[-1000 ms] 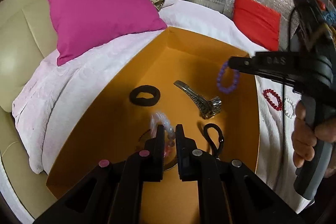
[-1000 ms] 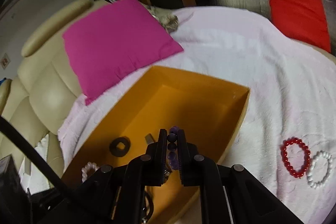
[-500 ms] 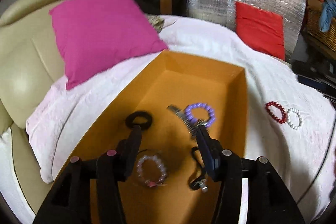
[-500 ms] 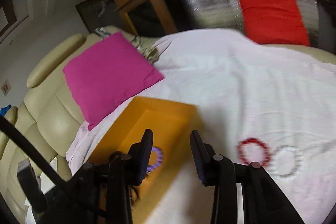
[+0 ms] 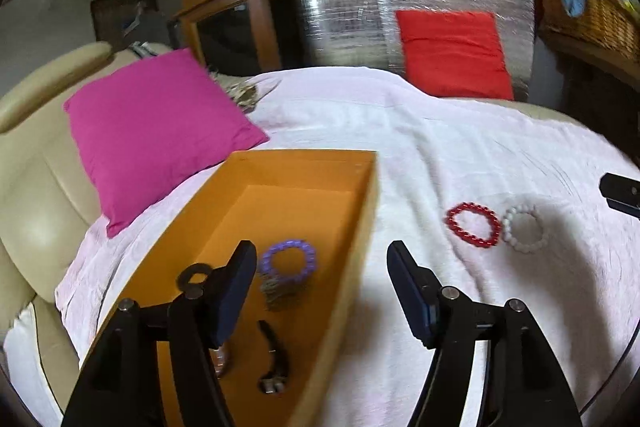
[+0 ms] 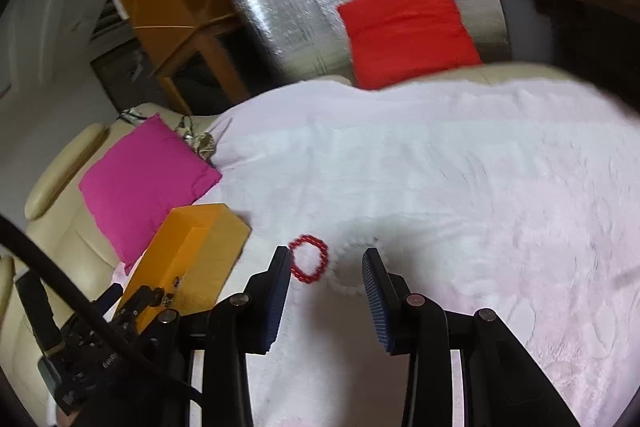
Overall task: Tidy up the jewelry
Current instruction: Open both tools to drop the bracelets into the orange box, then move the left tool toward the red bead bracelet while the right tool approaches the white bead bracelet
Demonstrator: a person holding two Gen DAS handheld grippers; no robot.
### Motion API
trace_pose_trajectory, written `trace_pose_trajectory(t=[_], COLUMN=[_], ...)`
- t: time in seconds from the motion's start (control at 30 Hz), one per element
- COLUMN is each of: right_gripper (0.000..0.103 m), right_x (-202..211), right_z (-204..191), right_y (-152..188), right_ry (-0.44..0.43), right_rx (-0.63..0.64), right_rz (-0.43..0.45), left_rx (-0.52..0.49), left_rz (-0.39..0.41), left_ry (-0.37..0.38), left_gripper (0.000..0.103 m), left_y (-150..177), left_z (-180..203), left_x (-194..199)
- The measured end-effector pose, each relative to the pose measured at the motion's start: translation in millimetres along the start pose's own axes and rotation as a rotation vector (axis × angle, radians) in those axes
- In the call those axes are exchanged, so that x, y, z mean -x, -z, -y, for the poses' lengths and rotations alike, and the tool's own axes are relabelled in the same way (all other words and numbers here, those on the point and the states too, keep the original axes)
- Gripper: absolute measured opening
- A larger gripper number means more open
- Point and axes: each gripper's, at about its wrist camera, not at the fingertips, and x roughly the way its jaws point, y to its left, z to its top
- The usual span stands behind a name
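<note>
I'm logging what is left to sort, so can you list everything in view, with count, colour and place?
box: one, orange, on the blanket
purple bracelet: one, inside the box
black hair tie: one, inside the box
watch: one, dark, inside the box
red bracelet: one, on the blanket beside the box
white bracelet: one, touching the red one
blanket: one, pale pink, over the couch
cushions: pink, red
left tongs: open, over the box edge
right tongs: open, above the two loose bracelets
</note>
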Motion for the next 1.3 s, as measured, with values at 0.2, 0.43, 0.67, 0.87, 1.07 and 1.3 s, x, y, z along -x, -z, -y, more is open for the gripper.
trace_pose_trajectory(t=[0.2, 0.43, 0.67, 0.87, 1.07, 1.3], right_gripper=[0.040, 0.040, 0.040, 0.040, 0.040, 0.040], right_x=[0.4, 1.2, 2.6, 7.8, 5.5, -9.1], right_z=[21.1, 36.2, 50.8, 60.3, 69.6, 70.3], right_y=[-3.1, -2.1, -4.3, -7.5, -10.3, -13.0], right_ry=[-0.004, -0.001, 0.005, 0.003, 0.004, -0.003], right_rx=[-0.039, -0.051, -0.065, -0.079, -0.105, -0.121], right_rz=[-0.018, -0.026, -0.030, -0.008, -0.008, -0.040], left_rx=[-0.049, -0.099, -0.118, -0.128, -0.144, -0.170], left_rz=[-0.012, -0.017, -0.024, -0.033, -0.046, -0.068], left_ry=[0.023, 0.048, 0.067, 0.073, 0.077, 0.074], left_gripper=[0.069, 0.069, 0.069, 0.069, 0.069, 0.069], left_y=[-3.8, -6.2, -8.3, -8.4, -8.2, -5.9], left_z=[39.6, 74.4, 94.5, 104.1, 112.8, 118.6], left_x=[-3.1, -6.5, -9.9, -13.4, -17.6, -24.0])
